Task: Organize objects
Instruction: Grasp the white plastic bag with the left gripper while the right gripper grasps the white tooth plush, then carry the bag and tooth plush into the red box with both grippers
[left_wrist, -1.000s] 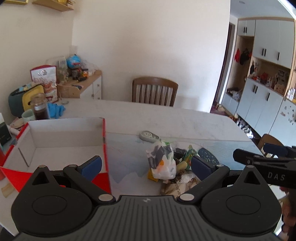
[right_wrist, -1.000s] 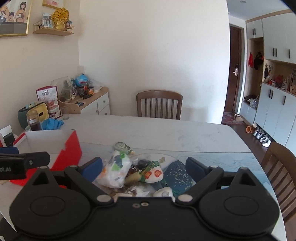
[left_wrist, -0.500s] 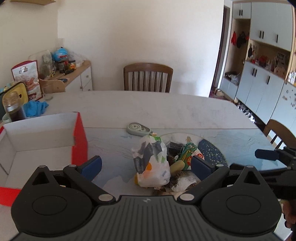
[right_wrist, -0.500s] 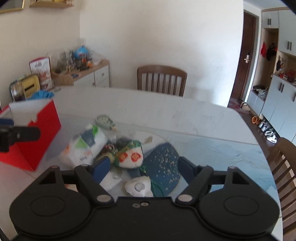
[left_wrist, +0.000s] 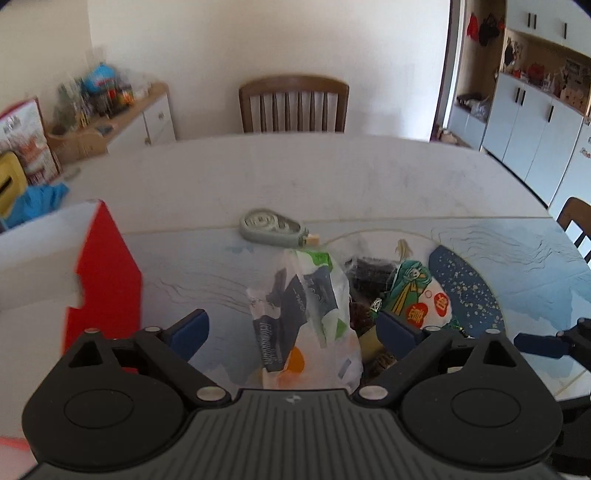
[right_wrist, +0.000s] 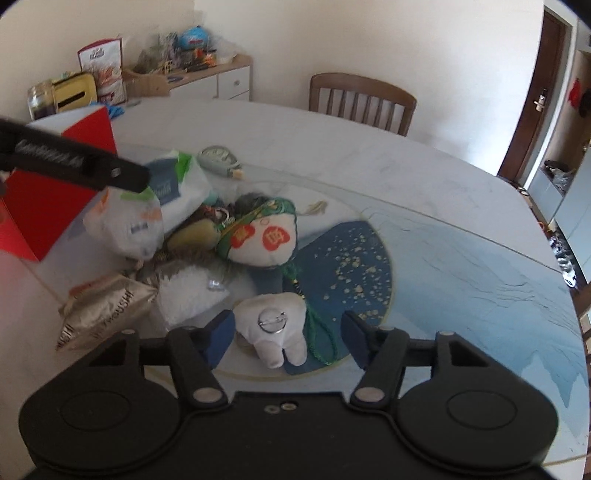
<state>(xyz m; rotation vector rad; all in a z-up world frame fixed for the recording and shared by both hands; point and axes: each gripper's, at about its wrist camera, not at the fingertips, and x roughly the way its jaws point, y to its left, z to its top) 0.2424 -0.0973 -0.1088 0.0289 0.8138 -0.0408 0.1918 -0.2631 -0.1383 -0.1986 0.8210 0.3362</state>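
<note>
Left claw (left_wrist: 291, 330): jaws wide and closing slightly; the plastic bag (left_wrist: 306, 317) stands between the pads, untouched as far as can be seen.
Right claw (right_wrist: 288, 341): jaws closing around the white tooth-shaped plush (right_wrist: 275, 330) at lower centre; pads not yet pressing on it.
Pile: bag, green embroidered pouch (right_wrist: 258, 236), silver foil packet (right_wrist: 103, 310) and the plush lie clustered on the desk (right_wrist: 332, 147), mid-frame.
Grey tape dispenser (left_wrist: 271, 230): just beyond the bag, on the desk.
Red box (left_wrist: 103, 273): left of the pile, open at the top.
Chair (left_wrist: 293, 103): behind the desk, upper centre.
</note>
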